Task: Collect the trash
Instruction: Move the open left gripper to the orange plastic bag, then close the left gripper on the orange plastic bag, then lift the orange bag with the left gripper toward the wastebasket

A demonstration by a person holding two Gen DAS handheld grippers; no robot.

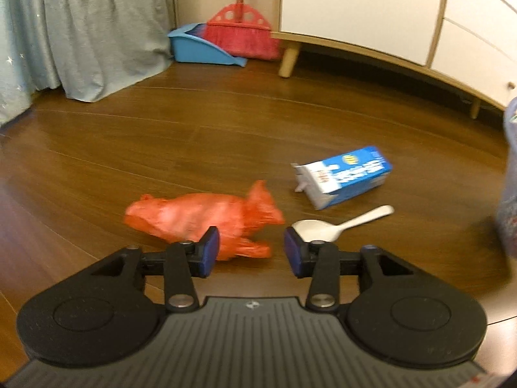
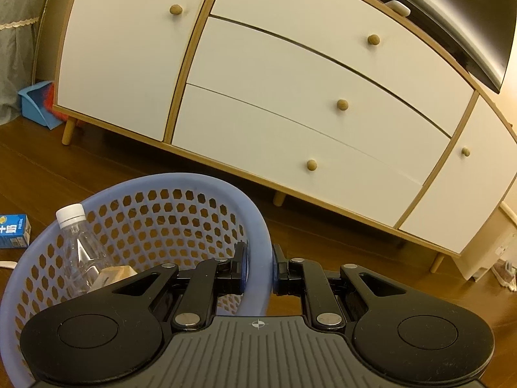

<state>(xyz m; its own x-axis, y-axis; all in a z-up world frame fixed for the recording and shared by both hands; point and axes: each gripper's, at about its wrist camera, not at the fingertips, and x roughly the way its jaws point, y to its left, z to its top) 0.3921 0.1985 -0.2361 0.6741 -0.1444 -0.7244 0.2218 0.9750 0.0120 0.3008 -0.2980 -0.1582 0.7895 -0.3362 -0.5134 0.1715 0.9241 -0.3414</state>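
Item: crumpled orange plastic bag (image 1: 200, 218) on the wooden floor (image 1: 194, 135), twelve o'clock of my left tongs (image 1: 251, 252), spread, low, level. Next, I judge: advance, close on it. Blue-white carton (image 1: 344, 176), white plastic spoon (image 1: 339, 224) at one o'clock. Right tongs (image 2: 260, 266) pinch the lavender perforated basket's rim (image 2: 258, 226).

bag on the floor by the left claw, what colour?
Orange-red plastic bag, clearest in the left wrist view.
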